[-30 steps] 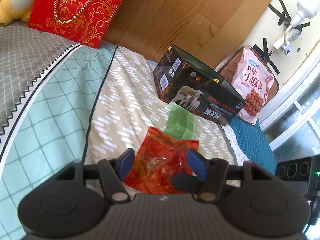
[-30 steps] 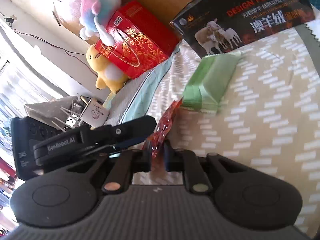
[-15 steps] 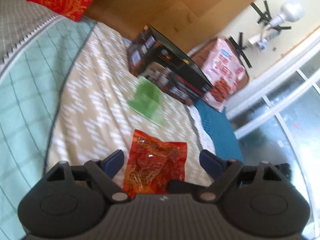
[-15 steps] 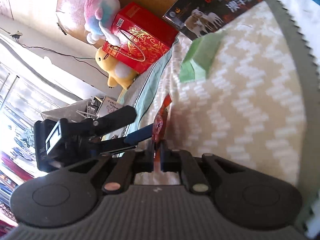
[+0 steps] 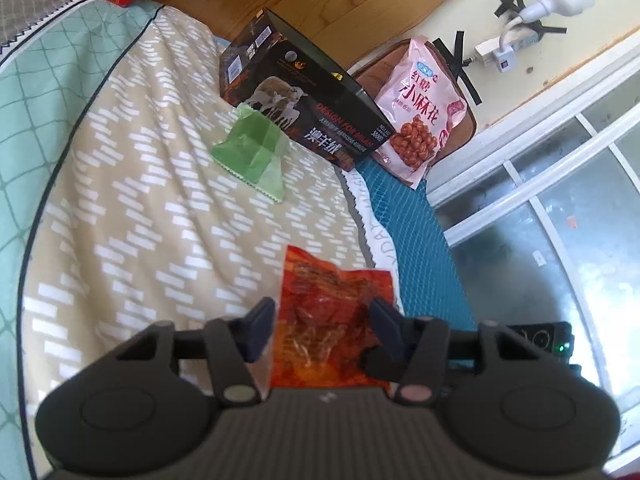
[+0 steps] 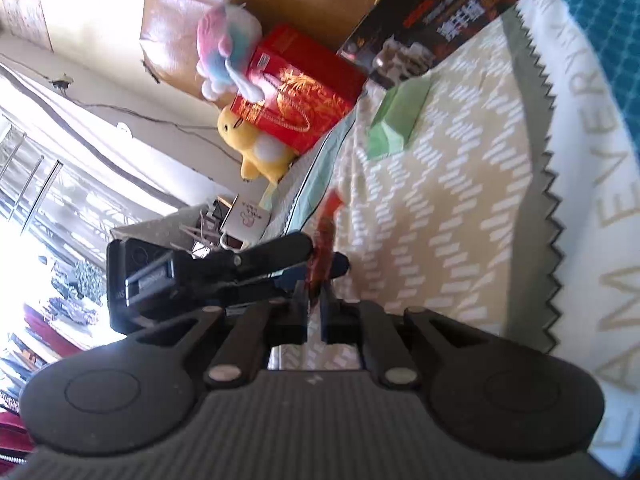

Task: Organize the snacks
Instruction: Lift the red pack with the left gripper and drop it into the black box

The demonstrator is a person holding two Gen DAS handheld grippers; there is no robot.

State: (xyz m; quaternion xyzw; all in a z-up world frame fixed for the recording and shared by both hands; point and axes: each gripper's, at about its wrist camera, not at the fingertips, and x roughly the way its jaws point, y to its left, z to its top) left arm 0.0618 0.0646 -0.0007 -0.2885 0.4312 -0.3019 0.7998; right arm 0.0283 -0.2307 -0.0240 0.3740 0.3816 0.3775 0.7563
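A red snack packet (image 5: 332, 316) hangs above the beige bed cover, between the fingers of my left gripper (image 5: 323, 322), which stand open on either side of it without pressing it. My right gripper (image 6: 315, 300) is shut on the packet's edge (image 6: 325, 236) and holds it upright. A green snack packet (image 5: 252, 150) lies flat on the cover by a black box (image 5: 304, 108); it also shows in the right wrist view (image 6: 396, 118). A pink snack bag (image 5: 422, 108) leans behind the box.
A red gift bag (image 6: 296, 104) with plush toys (image 6: 230, 52) stands at the bed's head. A blue mat (image 5: 412, 232) runs along the bed's right edge beside a window. A wooden headboard (image 5: 320, 0) is behind the box.
Both grippers and the red packet have moved right, toward the bed's edge and the blue mat. The left gripper's fingers opened wide half a second ago, then narrowed around the packet.
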